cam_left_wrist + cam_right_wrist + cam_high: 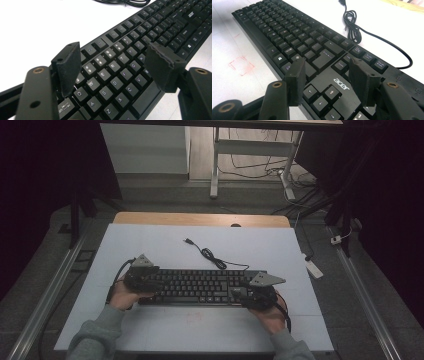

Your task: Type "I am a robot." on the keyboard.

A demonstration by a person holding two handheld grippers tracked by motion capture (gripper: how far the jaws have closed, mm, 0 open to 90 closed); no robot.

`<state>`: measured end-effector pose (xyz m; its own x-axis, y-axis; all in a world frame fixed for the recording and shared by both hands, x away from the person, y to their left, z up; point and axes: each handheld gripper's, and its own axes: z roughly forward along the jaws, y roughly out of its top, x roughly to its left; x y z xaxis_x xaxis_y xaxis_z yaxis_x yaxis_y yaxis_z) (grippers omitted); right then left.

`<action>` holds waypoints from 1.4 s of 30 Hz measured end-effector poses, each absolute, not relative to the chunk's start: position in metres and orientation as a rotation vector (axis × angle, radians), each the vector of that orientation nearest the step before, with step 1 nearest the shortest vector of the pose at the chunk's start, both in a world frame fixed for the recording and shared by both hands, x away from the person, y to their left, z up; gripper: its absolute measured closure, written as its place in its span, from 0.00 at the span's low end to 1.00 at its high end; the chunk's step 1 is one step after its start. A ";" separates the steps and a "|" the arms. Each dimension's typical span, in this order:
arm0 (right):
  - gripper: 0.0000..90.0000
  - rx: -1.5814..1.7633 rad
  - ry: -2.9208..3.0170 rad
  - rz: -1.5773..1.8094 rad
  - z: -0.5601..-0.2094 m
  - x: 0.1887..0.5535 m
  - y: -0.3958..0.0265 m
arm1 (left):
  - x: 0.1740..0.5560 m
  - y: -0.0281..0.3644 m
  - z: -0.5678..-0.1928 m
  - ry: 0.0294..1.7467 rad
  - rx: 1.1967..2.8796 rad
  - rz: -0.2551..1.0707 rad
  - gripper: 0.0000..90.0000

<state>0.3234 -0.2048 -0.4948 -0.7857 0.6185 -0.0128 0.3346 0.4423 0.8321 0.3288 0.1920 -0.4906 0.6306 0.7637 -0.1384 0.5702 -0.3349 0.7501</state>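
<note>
Both sets of tongs hang over the black keyboard (200, 286), one at each end of it, and neither is gripping anything. The left gripper (113, 65) has its jaws apart above the letter keys, the left pad over the number row's near end and the right one over the keys beyond the V and B; the Q, W, E cluster lies straight below the gap. The right gripper (325, 80) stands wide open over the arrow-key block, the maker's logo lying between and just ahead of its pads, the Enter key a little further ahead. The keyboard sits square on the white mat (150, 245), and its cable (210, 255) runs off from the far edge, well beyond both grippers, in a loose coil.

To my eye the step in hand is taking hold of the keyboard at its two ends. To do that well, each hand should slide outward until its jaws straddle the end or the edge of the case rather than the keycaps, since pads pressing on keys would slip or pop a cap. Both should close together and evenly, so the board does not twist. Lifting level matters too, with a glance at the cable so the coil does not drag or snag as the board comes up
</note>
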 end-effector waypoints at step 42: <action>0.53 0.829 2.403 1.242 -0.499 0.325 -0.205 | 0.321 0.143 -0.513 0.862 2.226 0.191 0.99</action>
